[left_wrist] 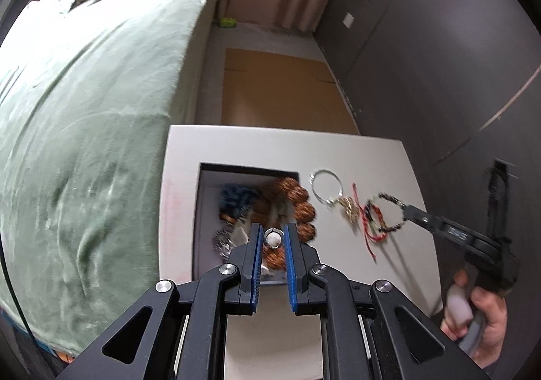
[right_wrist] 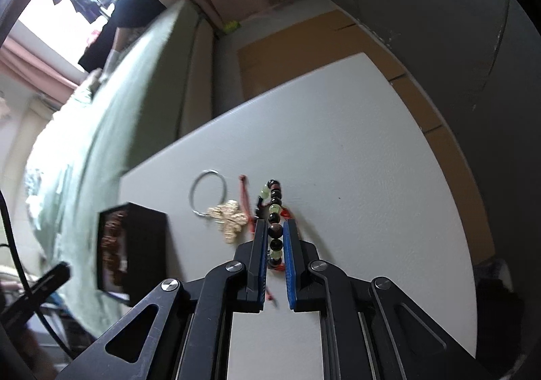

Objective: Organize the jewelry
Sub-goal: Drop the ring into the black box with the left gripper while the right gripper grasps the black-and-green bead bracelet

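left wrist view:
left gripper [left_wrist: 273,238]: lower centre of frame, blue pads clamped on a small silver ring with a pale stone [left_wrist: 273,239]
jewelry box [left_wrist: 206,210]: open, dark-rimmed, centre of frame under the jaws; holds a brown bead bracelet [left_wrist: 301,200], a blue piece [left_wrist: 236,199] and a silvery piece [left_wrist: 221,241], contents blurred
table [left_wrist: 372,156]: white, bare at its upper edge
right of box, on the table: silver hoop [left_wrist: 324,185], gold charm cluster [left_wrist: 348,207] touching it, red cord [left_wrist: 368,231] beside that
right gripper [left_wrist: 405,212]: enters from right edge, tips pinched on a dark bead bracelet [left_wrist: 389,214]
hand [left_wrist: 483,322]: lower right, gripping the handle
bed [left_wrist: 84,102]: green cover, fills left half

right wrist view:
right gripper [right_wrist: 274,227]: lower centre, jaws narrow, pressed on the dark bead bracelet [right_wrist: 274,210] with pale green beads, which runs up from between the pads
red cord [right_wrist: 244,192]: just left of the bracelet
gold charm cluster [right_wrist: 230,219], silver hoop [right_wrist: 208,192]: left of centre, touching
jewelry box [right_wrist: 145,244]: lower left, tilted in frame, well apart from the jaws
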Tool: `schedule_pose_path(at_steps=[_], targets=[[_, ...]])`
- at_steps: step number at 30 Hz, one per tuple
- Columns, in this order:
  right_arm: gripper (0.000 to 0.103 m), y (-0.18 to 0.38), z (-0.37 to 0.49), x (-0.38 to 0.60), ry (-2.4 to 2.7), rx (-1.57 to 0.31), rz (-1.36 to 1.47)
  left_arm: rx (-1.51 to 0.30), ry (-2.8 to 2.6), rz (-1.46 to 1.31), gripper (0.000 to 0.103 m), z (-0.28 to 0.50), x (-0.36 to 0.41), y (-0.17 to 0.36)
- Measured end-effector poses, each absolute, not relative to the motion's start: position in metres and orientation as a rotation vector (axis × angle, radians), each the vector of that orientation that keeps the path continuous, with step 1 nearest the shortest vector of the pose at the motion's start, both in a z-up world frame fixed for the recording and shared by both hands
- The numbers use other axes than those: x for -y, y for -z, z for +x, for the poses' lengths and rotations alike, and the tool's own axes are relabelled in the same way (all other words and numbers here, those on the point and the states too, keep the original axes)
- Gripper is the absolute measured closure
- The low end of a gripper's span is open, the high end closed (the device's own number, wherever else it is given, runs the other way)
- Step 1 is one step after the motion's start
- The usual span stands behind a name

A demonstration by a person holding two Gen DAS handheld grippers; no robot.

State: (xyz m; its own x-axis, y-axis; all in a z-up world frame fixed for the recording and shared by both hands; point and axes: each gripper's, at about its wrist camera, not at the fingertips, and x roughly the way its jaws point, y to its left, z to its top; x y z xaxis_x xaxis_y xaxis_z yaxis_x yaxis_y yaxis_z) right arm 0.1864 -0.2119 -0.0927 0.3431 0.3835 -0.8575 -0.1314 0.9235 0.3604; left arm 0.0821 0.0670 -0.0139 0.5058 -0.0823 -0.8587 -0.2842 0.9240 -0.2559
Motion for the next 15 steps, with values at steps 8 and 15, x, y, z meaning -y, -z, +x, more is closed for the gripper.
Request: schedule_pose_path(at_steps=[8, 15], targets=[[0.093, 0.073, 0.181, 0.203, -0.422, -1.117, 0.331, -1.002, -0.154, -0.505, 0.09, 0.078, -0.088, 0.045], [0.093, 0.058, 0.167, 0.181, -0.489, -1.057, 0.32, -1.018, -0.123, -0.595, 0.085, 0.078, -0.102, 0.061]])
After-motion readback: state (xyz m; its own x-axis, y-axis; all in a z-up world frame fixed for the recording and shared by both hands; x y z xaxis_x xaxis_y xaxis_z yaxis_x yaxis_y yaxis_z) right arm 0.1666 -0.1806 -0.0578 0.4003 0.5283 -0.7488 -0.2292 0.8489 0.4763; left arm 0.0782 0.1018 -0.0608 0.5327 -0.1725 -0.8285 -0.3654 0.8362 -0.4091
